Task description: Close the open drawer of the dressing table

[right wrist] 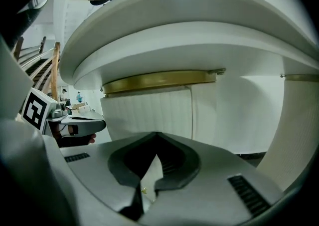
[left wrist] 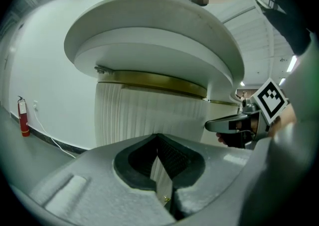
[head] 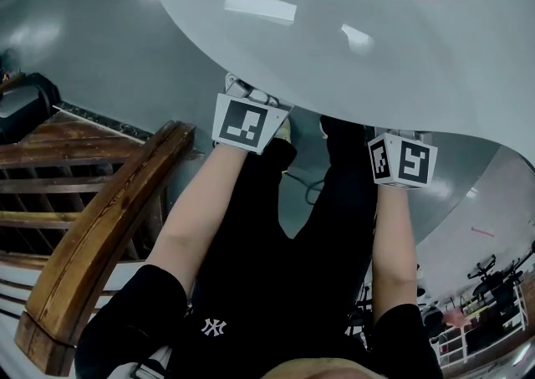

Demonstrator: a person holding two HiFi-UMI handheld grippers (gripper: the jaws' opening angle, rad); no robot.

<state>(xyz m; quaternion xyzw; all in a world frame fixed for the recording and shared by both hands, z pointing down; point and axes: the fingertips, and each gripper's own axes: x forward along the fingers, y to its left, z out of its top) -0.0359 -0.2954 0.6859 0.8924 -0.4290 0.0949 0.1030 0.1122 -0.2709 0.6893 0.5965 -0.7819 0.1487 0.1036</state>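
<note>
My left hand-held gripper point(left wrist: 166, 186) has its jaws drawn together with nothing between them; only a thin sliver of white shows through the tips. The right hand-held gripper point(right wrist: 142, 190) is the same, closed and empty.

Both sit low, just under the near edge of the white oval counter point(head: 351, 26), pointing in beneath it. The ribbed white drawer point(left wrist: 149, 115) hangs directly below the counter, topped by a brass band point(left wrist: 154, 81) along its upper edge.

The drawer front lies straight ahead of the left hand-held gripper, apart from it and not touching. From the right one it lies ahead and a little to the left, with a smooth white panel point(right wrist: 234, 110) under the counter beside it.

The front's long axis runs side to side, across both lines of sight, so I judge the push has to go square to it — inward under the counter. The left hand-held gripper looks better centred on the ribbed face, so I'd lead with it and use the right to steady the other end.

I can't tell from these views how far the drawer stands out from under the counter — I'd advance slowly until the closed tips meet the ribs.
</note>
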